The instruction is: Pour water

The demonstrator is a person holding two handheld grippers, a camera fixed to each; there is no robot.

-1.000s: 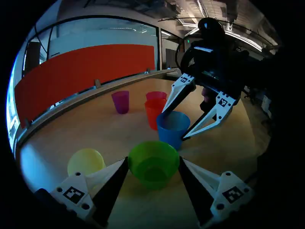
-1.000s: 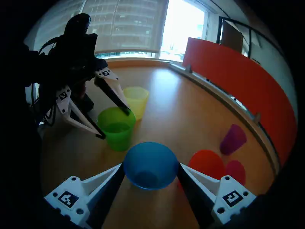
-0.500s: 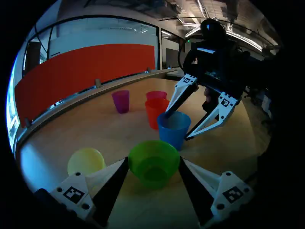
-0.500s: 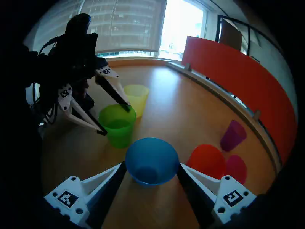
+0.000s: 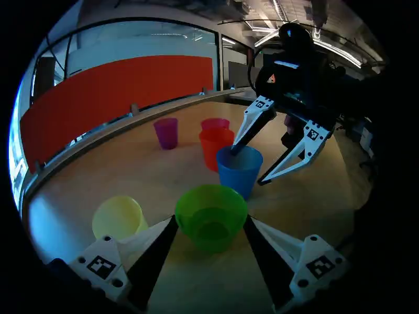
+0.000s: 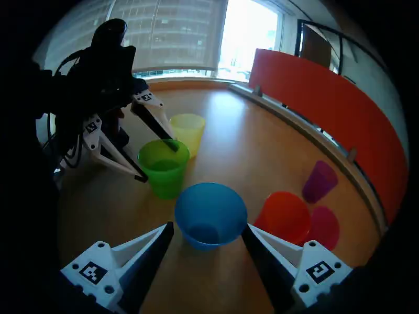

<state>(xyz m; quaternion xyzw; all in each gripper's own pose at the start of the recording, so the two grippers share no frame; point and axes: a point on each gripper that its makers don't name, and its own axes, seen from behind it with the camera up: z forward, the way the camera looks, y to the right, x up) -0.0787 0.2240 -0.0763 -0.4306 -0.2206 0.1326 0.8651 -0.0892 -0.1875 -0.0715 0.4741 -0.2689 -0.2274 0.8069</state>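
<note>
The left tongs (image 5: 210, 220) pinch the green cup (image 5: 211, 209) between their tips. The right tongs (image 6: 208, 226) pinch the blue cup (image 6: 210, 212) just ahead of the left tongs, with an orange cup (image 6: 285, 217) just beside it.

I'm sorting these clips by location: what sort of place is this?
Probably an office or lab workspace: a long wooden table edged by an orange divider panel, big windows with blinds, and strip ceiling lights overhead.

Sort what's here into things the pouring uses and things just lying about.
In use: green plastic cup, held by left gripper; blue plastic cup, held by right gripper.
Lying about: yellow plastic cup, purple plastic cup, orange plastic cup, pink plastic cup.
</note>
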